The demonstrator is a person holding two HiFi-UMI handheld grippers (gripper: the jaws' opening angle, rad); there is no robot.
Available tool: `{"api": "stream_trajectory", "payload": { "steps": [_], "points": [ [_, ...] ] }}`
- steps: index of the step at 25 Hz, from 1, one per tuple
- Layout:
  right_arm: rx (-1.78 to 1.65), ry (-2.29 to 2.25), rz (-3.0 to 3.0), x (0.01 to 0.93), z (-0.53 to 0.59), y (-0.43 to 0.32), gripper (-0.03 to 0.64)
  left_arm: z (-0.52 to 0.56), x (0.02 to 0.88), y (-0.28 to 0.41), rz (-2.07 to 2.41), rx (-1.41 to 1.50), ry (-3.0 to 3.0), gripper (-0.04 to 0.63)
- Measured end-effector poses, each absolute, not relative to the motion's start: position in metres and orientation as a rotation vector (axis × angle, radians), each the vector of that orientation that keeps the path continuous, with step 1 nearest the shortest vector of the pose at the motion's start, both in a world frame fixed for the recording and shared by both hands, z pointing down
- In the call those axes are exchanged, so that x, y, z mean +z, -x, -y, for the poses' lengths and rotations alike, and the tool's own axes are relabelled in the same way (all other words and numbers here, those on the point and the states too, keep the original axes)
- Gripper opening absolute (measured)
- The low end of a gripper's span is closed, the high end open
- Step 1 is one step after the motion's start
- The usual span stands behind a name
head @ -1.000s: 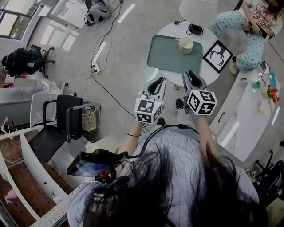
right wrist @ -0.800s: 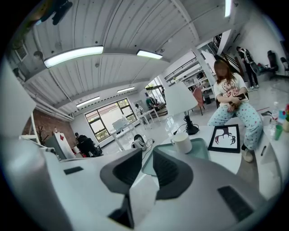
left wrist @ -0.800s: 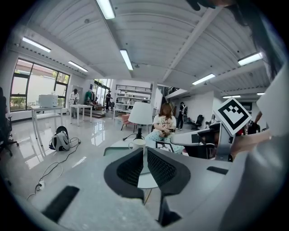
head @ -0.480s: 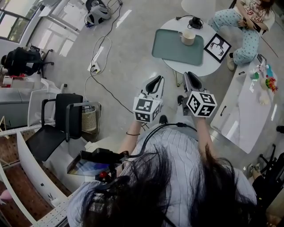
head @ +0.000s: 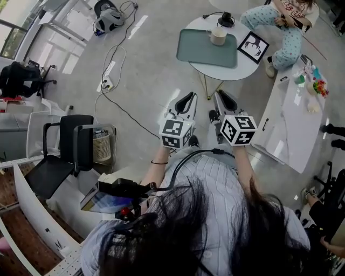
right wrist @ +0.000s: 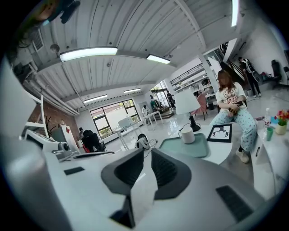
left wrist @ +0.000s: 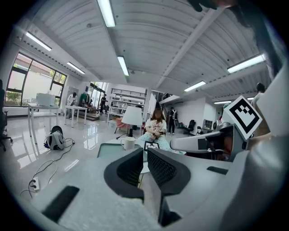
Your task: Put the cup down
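Glossy grey floor (head: 156, 64), round white table (head: 233, 74), black chair (head: 73, 135), ceiling strip lights (left wrist: 107, 12), tall windows (left wrist: 31, 83)

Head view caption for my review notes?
White cup on the green tray on the round table; left gripper and right gripper, both shut, empty, well short of it.

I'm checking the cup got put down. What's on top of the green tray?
One cream cup stands on the tray near its far edge; nothing else shows there. The patch under the cup is covered, and the cup's inside cannot be seen.
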State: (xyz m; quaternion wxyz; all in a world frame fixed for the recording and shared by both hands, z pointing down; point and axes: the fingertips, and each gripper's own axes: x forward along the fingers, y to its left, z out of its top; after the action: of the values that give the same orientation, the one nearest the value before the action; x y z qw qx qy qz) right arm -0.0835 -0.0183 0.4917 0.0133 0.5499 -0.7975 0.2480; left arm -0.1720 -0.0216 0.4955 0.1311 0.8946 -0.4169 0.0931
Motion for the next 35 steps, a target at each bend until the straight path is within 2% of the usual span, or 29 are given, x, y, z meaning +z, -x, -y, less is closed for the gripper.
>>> {"api": "stream_trajectory", "payload": {
  "steps": [15, 35],
  "points": [
    [0.796, -1.714, 2.466, 0.501, -0.034, 0.094, 0.061, -0.021, 0.505, 0.173, 1.125, 0.295, -2.629, 0.04],
    [0.762, -1.658, 2.453, 0.503, -0.034, 0.108, 0.06, -0.018, 0.504, 0.178, 1.124, 0.27, -2.63, 0.04]
  ]
}}
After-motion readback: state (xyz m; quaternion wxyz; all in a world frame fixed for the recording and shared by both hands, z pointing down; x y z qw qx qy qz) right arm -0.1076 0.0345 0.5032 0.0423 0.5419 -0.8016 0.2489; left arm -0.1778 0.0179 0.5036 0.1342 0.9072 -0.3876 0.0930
